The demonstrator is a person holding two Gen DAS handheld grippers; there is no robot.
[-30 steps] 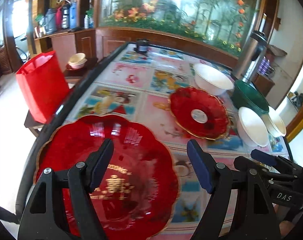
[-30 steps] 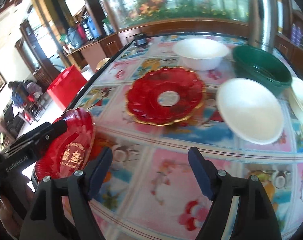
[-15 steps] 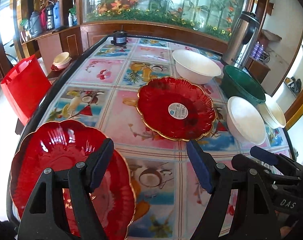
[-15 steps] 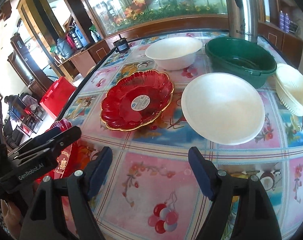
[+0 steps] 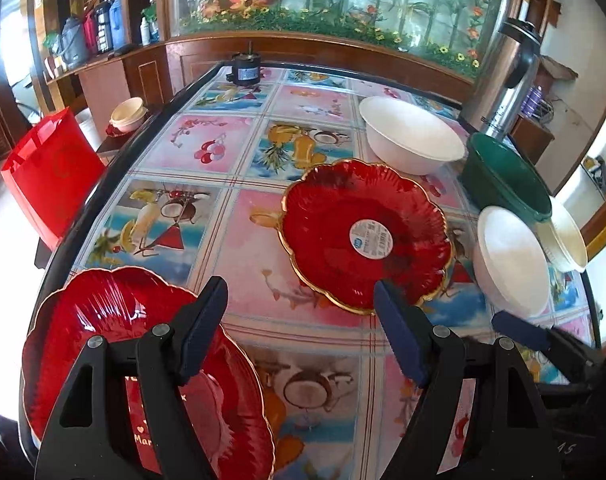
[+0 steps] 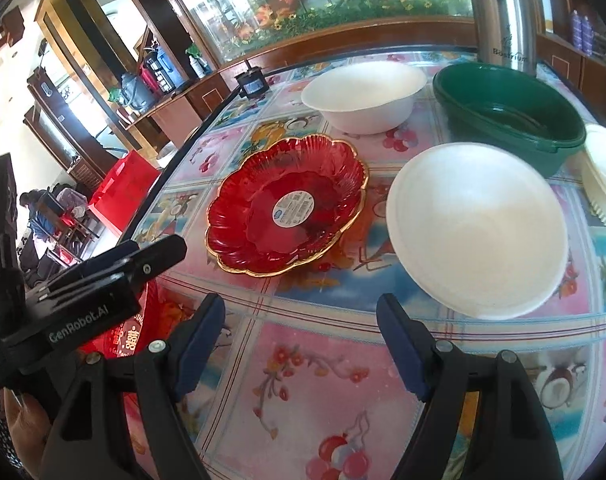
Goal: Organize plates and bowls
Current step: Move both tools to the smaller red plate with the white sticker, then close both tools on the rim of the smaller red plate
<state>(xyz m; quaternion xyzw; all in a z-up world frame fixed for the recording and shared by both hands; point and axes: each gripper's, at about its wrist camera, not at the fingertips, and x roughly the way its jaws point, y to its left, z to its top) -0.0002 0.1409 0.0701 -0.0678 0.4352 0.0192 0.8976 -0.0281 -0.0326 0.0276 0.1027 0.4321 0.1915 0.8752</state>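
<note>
A glossy, scalloped red plate with a gilt rim is seen mid-table on the fruit-patterned cloth, smooth white bowls beside it, while the left gripper and right gripper are held open, empty.

The table held two red scalloped plates, one with a round sticker at the middle and one with gold lettering at the near edge. Three white bowls showed: a deep one, a shallow one, and a ribbed one. There was one green basin and one steel flask.
</note>
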